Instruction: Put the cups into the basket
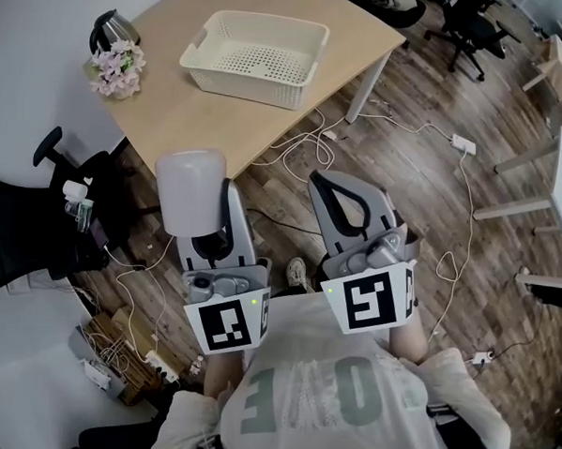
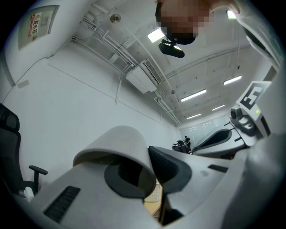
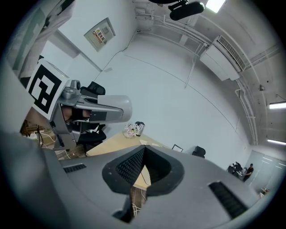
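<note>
I count one pale grey plastic cup, the only cup I can see. There is one cream perforated plastic basket, around the middle of the single light wooden table that carries it. At that table's left corner I count one bunch of pink flowers and one dark jug. Grippers: two, the left gripper and the right gripper.

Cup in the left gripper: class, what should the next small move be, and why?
Probably carry the left gripper forward toward the basket. It is shut on the cup, which is not yet over the basket. The basket stands on the table ahead and looks empty. The right gripper is shut on nothing.
</note>
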A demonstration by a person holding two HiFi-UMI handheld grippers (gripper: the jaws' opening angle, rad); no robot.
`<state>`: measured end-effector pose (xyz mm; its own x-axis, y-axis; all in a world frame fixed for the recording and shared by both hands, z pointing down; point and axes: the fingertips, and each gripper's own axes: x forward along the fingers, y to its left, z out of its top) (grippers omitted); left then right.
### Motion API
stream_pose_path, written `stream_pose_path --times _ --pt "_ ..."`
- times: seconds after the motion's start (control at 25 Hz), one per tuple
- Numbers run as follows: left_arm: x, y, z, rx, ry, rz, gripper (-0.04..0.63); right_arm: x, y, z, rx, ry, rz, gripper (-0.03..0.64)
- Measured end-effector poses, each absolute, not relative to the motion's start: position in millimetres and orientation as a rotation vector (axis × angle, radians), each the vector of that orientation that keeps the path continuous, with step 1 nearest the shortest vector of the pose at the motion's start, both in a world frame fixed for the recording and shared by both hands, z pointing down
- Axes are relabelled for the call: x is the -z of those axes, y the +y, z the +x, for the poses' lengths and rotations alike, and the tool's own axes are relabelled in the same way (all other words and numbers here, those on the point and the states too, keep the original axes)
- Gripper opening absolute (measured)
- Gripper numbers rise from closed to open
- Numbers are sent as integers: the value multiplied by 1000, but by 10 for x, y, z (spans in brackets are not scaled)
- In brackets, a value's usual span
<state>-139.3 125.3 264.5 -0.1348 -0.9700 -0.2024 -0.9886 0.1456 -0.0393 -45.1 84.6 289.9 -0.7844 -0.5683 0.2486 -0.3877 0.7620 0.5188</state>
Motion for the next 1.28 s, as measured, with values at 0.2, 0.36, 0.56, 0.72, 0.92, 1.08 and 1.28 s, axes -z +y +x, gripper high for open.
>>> stream_pose_path --times 0.2,0.36,0.56,0.72,0.92,1.08,1.28 --pt "-2678 928 -1505 -132 2231 -1955 48 -2936 524 -563 613 -2564 735 -3" --pt "-2663 648 -1568 -114 2232 -1935 48 -2951 222 -692 608 -2589 707 -3" --pt "-2651 163 -1701 -95 2275 -1900 48 -2902 -311 -931 638 -2624 646 -3" --pt "-2596 -301 -1830 -82 2326 -1856 48 -2856 -832 -1093 640 -2639 591 -3" --pt "-2514 -884 -2018 -83 2368 -1779 48 -2804 -1461 -1262 642 -2659 525 -3" --pt "-2544 -1288 -2085 -64 2399 -1744 48 -2865 -1909 -1277 636 -2656 506 -3" --pt "-2553 -1714 -2086 -44 2432 -1699 48 -2871 -2378 -1191 622 -2677 496 -3"
